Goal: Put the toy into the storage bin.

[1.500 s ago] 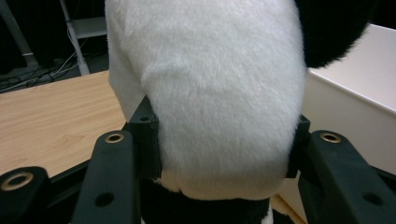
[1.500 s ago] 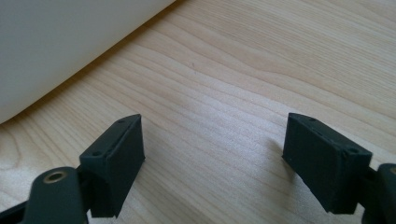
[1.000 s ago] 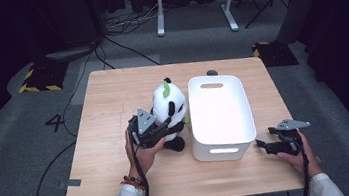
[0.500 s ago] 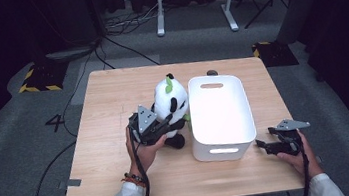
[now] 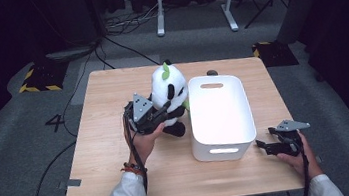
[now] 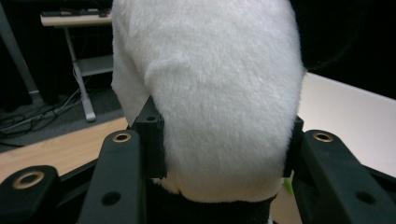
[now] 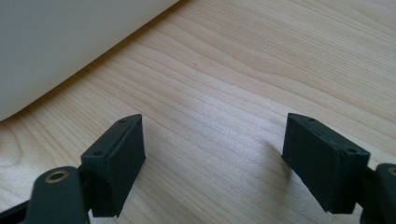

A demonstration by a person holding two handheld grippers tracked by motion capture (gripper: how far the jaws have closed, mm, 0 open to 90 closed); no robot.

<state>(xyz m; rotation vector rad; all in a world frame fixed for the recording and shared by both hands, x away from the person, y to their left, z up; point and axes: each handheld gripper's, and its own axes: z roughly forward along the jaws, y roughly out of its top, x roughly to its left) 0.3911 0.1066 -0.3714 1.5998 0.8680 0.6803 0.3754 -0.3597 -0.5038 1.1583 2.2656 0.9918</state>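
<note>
High view — left tool (image 5: 164, 113) clamped on plush panda (image 5: 167, 90), right tool (image 5: 261, 145) gaping, empty.

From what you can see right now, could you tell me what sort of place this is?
Probably a recording studio or lab, not a home: a lone wooden table on grey carpet, dark curtains around it, cables across the floor, and hazard-striped floor plates.

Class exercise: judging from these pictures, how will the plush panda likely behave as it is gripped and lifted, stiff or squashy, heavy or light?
Probably squashy: the panda bulges around the left gripper, whose jaws press into its plush sides. Likely light for its size, as one hand carries it. Its fuzzy surface should resist slipping.
</note>
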